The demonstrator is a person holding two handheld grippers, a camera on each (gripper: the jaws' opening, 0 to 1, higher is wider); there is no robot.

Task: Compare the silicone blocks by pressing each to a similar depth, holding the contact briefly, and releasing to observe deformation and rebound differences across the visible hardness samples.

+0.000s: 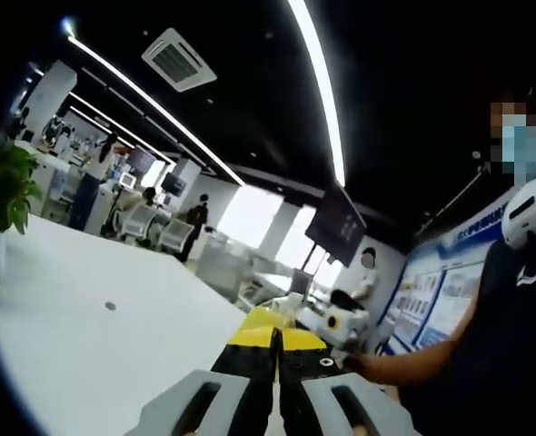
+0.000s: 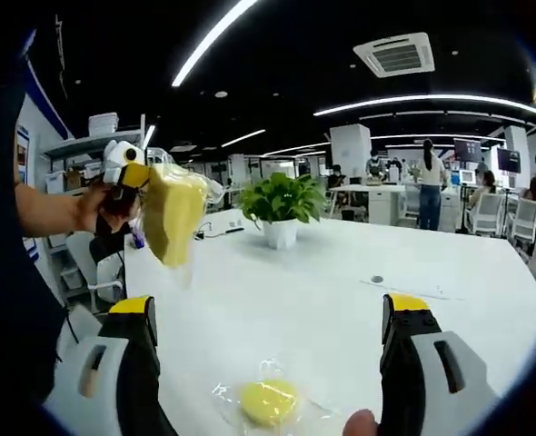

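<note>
step: judged prep, no pressing yet | left gripper: upper left of right gripper view, clamped on a bagged yellow silicone block, held aloft | right gripper: jaws wide apart, low centre | second block: in clear wrap on white table, bottom centre | next: likely set held block down, press evenly

Left gripper: grey jaw bodies, black inner faces, yellow tips. Right gripper: same grey, black and yellow scheme. Round yellow silicone block in a clear plastic wrapper lay on the plain white tabletop. Pale yellow silicone block in clear film showed against a dark ceiling. Green leafy plant in a white pot. Person's dark sleeveless top bore a white mark. Ceiling black with white light strips
</note>
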